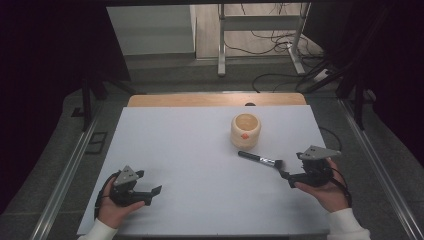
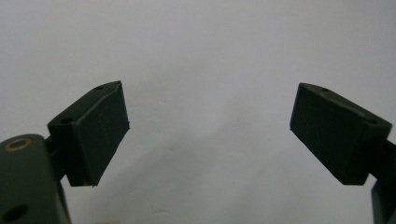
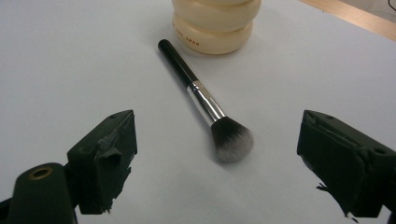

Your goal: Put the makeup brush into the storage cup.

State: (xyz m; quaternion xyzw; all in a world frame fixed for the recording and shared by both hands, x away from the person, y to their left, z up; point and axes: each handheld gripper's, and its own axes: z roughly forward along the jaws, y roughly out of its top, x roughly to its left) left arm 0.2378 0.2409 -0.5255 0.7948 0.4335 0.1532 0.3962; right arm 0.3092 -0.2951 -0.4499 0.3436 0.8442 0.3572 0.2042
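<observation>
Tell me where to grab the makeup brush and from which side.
Grip the brush at its silver collar, just behind the bristles, coming down from above with the open right tool across it. It lies flat on the table, clear of the cream holder, so both sides look free.

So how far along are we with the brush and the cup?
Nothing looks done: the brush lies flat on the table, beside the cup, not in it. In hand: the right tool is open, jaws either side of the bristles, not touching. The left tool is open over bare table. Left: grasping the brush, probably putting it in the cup.
</observation>
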